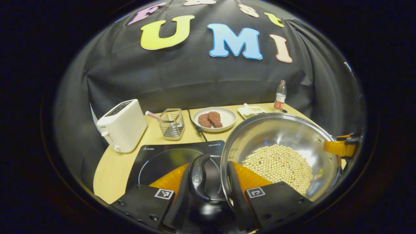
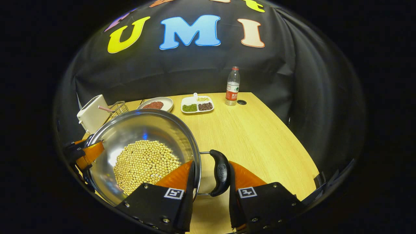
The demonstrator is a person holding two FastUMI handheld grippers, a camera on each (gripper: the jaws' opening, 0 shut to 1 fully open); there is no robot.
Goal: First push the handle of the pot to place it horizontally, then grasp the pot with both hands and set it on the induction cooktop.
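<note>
We see the round, shiny steel pot [image 1: 279,152] heaped with pale yellow beans [image 1: 279,165], held above the glossy black induction cooktop [image 1: 162,156]. Left gripper [image 1: 213,178] is clenched on one curved black handle [image 1: 199,177], right gripper [image 2: 211,175] on the other [image 2: 221,172]. At eleven o'clock stands a boxy white toaster [image 1: 122,125] beside a wire basket [image 1: 172,125].

My right gripper [image 2: 209,175] straddles the pot [image 2: 143,156] at its near side: one finger sits inside the rim, the other outside the black handle [image 2: 220,172], so rim and handle lie between them. Whether both press, I cannot tell. The pot holds beans [image 2: 144,165]. At its far rim my left gripper [image 2: 83,154] shows. On the table [image 2: 260,139] behind stand a toaster [image 2: 92,113], a wire basket [image 2: 118,107], a plate [image 2: 156,104], a divided dish [image 2: 197,104] and a bottle [image 2: 232,87].
</note>
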